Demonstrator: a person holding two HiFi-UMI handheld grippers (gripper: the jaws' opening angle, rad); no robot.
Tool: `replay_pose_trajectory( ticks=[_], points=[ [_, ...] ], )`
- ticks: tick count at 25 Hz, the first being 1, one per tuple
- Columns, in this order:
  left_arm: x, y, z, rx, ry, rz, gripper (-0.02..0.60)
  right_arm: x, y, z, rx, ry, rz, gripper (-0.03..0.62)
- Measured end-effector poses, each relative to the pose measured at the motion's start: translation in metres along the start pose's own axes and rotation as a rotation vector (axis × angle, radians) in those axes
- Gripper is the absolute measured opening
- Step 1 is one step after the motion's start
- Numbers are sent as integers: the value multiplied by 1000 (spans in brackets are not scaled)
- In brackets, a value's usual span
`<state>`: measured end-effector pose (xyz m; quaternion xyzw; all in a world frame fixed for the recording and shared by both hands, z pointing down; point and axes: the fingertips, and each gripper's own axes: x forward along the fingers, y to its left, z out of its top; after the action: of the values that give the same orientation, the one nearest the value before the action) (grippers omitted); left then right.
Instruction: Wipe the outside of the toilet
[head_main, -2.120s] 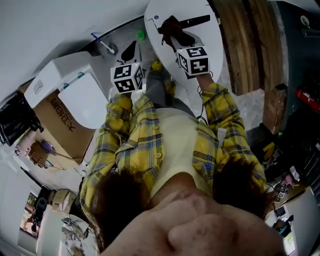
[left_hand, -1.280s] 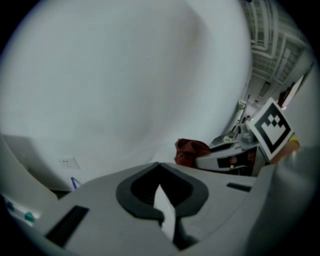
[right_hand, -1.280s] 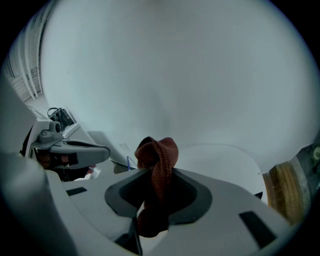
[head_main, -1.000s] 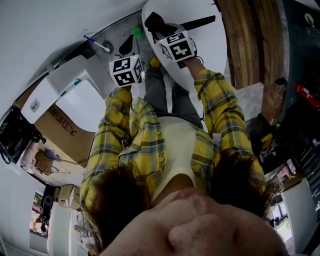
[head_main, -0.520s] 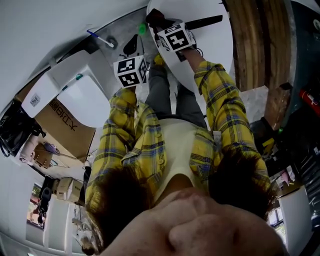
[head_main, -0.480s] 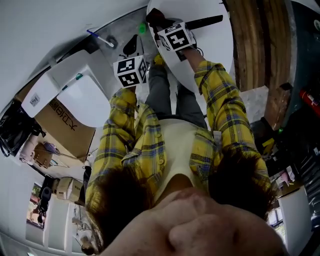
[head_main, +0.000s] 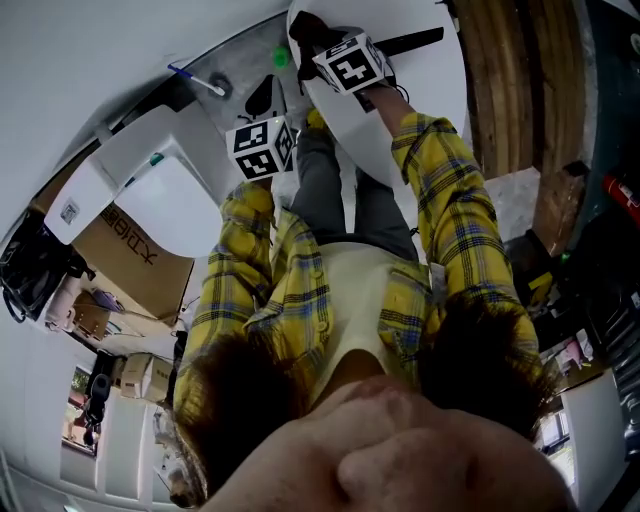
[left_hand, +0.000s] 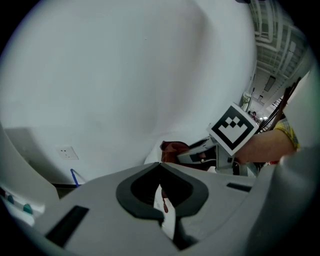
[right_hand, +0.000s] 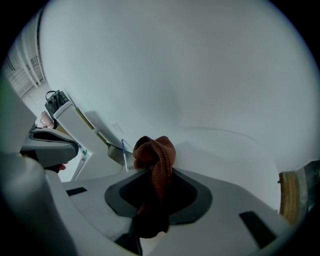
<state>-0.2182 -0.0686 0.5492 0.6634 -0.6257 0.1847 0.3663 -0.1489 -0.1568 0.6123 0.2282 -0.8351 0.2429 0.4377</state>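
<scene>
A white rounded toilet body (head_main: 385, 95) fills the top of the head view. My right gripper (head_main: 305, 38) is shut on a bunched reddish-brown cloth (head_main: 302, 27) and holds it at the body's far left rim. In the right gripper view the cloth (right_hand: 156, 157) sticks up out of the jaws of the right gripper (right_hand: 152, 200) against the white surface (right_hand: 225, 150). My left gripper (head_main: 262, 102) hangs lower left of it over the floor gap, shut with nothing held. The left gripper view shows its closed jaws (left_hand: 161, 187) and the cloth (left_hand: 172, 149) beyond.
A second white toilet with a tank (head_main: 165, 195) stands at the left, a cardboard box (head_main: 120, 245) beside it. A blue-handled brush (head_main: 195, 80) and a green object (head_main: 281, 58) lie by the wall. Wooden panels (head_main: 500, 90) stand at the right.
My right gripper has carried the cloth up and leftward across the white surface to its far rim. The left gripper has stayed near the same spot.
</scene>
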Motion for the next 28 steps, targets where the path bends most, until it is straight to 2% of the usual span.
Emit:
replay_pose_trajectory(
  ticks=[15, 28],
  points=[
    [14, -24, 6, 48, 16, -34, 8, -25, -58, -9, 22, -30, -86, 118],
    [30, -56, 13, 95, 24, -69, 8, -53, -123, -38, 114, -48, -168, 118]
  ],
)
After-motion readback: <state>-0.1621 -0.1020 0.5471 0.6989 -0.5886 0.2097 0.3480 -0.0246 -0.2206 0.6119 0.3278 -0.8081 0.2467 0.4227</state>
